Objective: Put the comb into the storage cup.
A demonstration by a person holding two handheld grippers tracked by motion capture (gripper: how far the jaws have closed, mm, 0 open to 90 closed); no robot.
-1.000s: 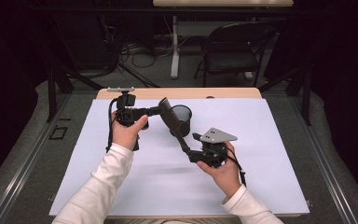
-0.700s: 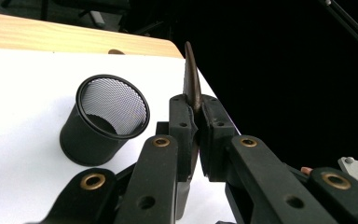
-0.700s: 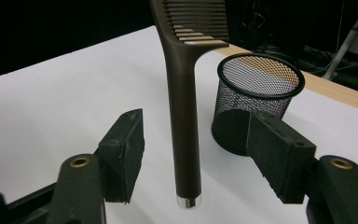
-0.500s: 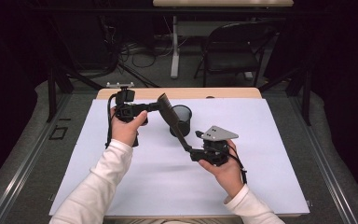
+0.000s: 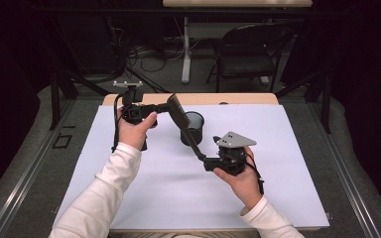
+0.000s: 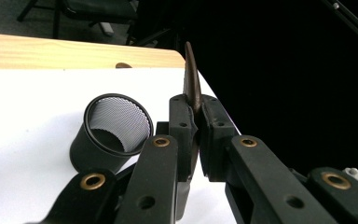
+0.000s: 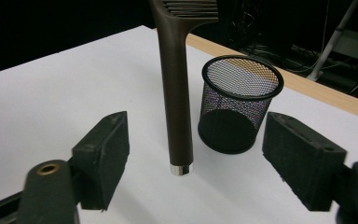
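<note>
High view: left gripper (image 5: 164, 106) is up near the far-left of the white sheet (image 5: 297, 163) on the worktop (image 5: 238, 98), jaws clamped on the head end of a dark brown comb (image 5: 183, 124). Comb hangs in the air, slanting from there down toward the right gripper (image 5: 202, 159), crossing in front of the black mesh cup (image 5: 192, 128). Cup stands upright on the sheet, roughly mid-worktop, btwn the two hands. Right hand (image 5: 240, 178) sits nearer the person, gripper pointing at the comb's handle end.

Left gripper view: jaws shut tight on the comb (image 6: 192, 91), seen edge-on, its thin brown edge sticking up out of the pads. Mesh cup (image 6: 112, 130) just left of the jaws on the sheet, mouth toward cam.

Right gripper view: jaws apart and have just been opening; comb handle (image 7: 176, 93) w/ silver end cap stands btwn them, clear gap to both pads, no contact. Comb teeth visible at top edge. Mesh cup (image 7: 238, 105) behind and right of the handle, not touching it.
</note>
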